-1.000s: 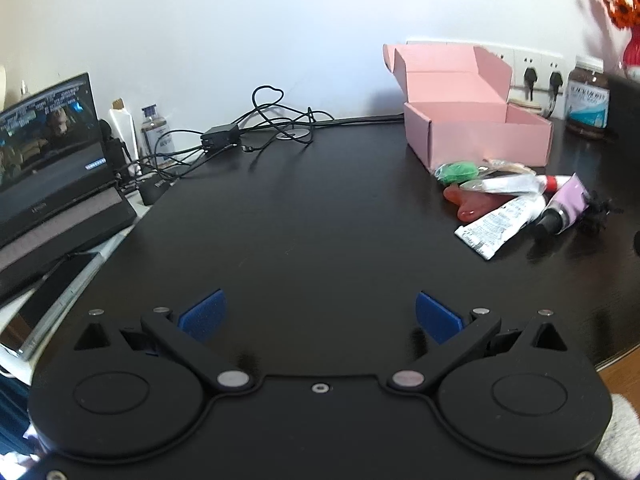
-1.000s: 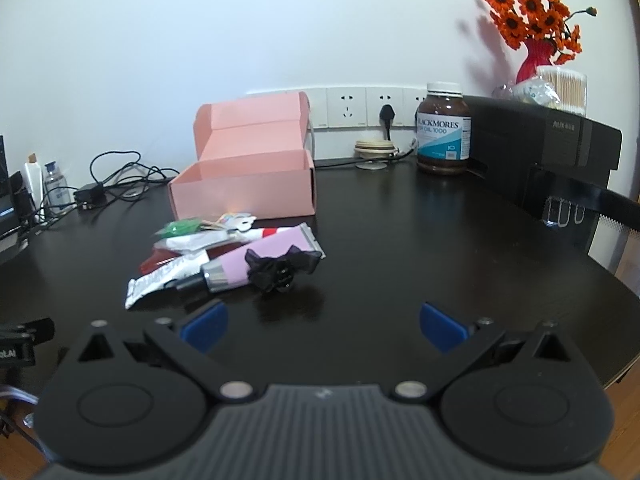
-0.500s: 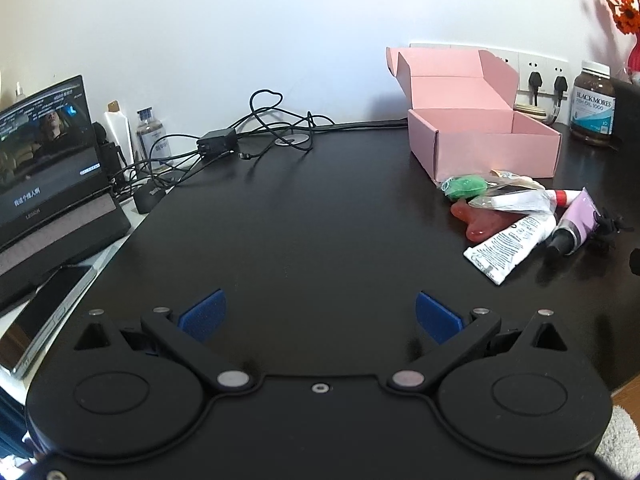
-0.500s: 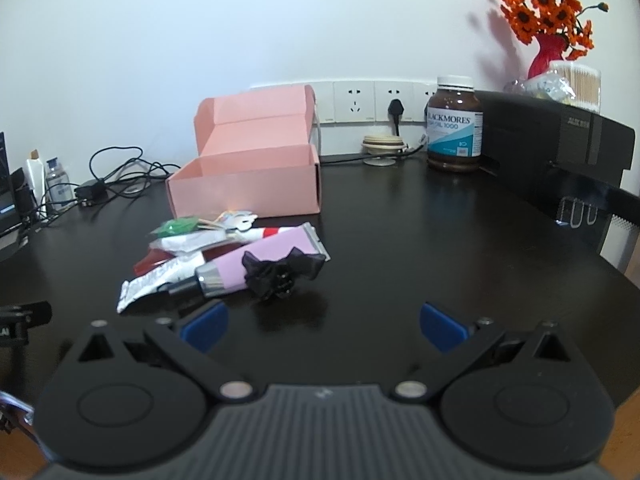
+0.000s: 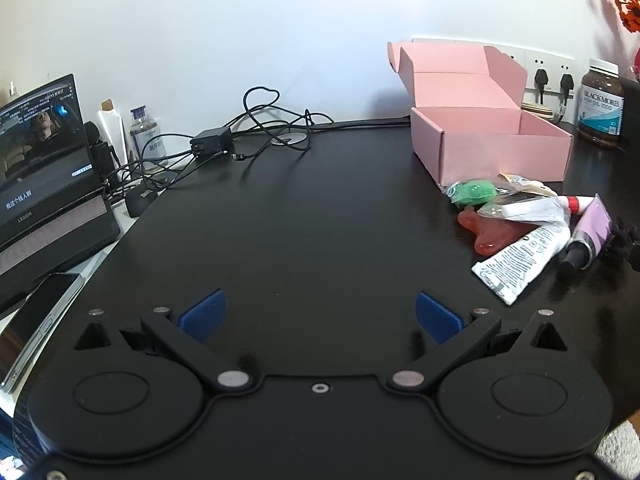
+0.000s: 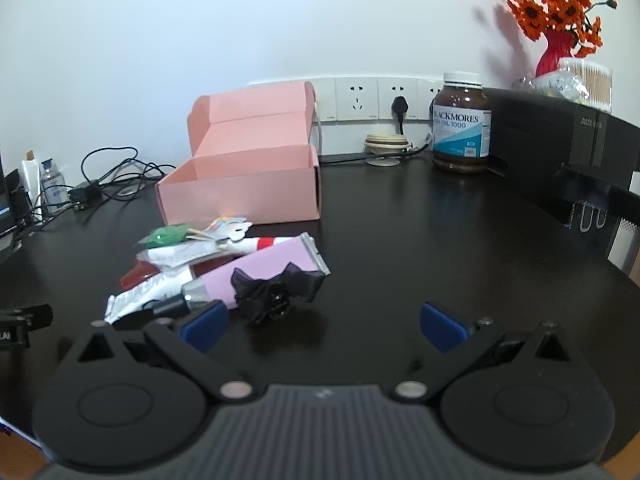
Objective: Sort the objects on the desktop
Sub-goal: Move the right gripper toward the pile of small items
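Progress: nothing sorted yet, by the look of it. The pink box stands with its lid folded back, and what shows of its inside is bare. All the small items sit in one heap on the dark surface, just in front of the box.

Your left hand-held gripper hovers over bare surface with its blue pads wide apart, nothing between them; the heap lies well off to its right. Your right hand-held gripper is likewise spread and empty, with the heap near its left pad.

Heap contents:
- lilac tube, soft plastic, crimped flat at the far end, dark cap toward you
- black hair bow, gauzy fabric, crumpled, resting against the lilac tube
- white tube, printed, partly squeezed flat
- red scraper, glossy, translucent, curved
- green item in clear wrap, crinkly film
- slim white tube with a red band, partly inside a clear bag

Judgement: the whole sort is left. The bow sits closest to your right hand-held gripper and is soft, so it should compress easily. The glossy tubes may slip.
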Available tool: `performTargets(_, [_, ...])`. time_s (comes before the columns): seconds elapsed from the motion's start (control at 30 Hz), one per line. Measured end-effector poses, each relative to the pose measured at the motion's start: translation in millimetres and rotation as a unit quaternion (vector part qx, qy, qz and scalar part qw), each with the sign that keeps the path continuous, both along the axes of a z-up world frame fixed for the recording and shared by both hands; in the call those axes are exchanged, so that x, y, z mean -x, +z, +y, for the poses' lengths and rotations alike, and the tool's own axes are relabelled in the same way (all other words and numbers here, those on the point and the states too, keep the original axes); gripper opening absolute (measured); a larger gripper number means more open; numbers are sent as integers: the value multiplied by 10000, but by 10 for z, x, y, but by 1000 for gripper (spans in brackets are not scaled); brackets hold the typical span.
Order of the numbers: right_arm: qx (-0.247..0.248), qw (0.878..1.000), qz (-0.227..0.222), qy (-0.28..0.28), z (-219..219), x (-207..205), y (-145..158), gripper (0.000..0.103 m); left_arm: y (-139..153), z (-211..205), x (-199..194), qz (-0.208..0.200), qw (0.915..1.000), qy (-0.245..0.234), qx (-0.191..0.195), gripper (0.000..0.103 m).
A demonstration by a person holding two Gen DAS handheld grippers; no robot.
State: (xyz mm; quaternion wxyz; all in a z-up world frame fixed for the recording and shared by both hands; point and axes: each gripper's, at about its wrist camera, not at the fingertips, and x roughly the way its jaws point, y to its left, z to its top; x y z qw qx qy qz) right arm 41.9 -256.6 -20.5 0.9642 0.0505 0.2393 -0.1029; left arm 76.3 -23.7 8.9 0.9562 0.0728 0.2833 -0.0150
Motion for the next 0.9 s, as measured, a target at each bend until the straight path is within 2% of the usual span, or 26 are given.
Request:
performTargets(0.33, [99, 9999, -120, 53, -52, -129, 52, 102, 62, -52, -174, -141, 9998, -78, 123, 103])
performTargets(0.47, [31, 9999, -126, 62, -83, -198, 62, 102, 89, -130, -264, -236, 9996, -173, -23, 103])
performTargets(0.57, [63, 9998, -151, 68, -81, -225, 65, 102, 110, -164, -348, -124, 9996, -256, -30, 103])
performTargets(0.67, [118, 9997, -183, 66, -72, -235, 78, 102, 136, -155, -396, -1, 9994, -326, 145, 103])
performTargets(0.77, [179, 9996, -234, 52, -68, -239, 99, 102, 166, -144, -409, -116, 9991, -346, 205, 103])
performTargets(0.9, [219, 9994, -244, 50, -72, -272, 124, 102, 224, -157, -453, -223, 9990, -384, 102, 103])
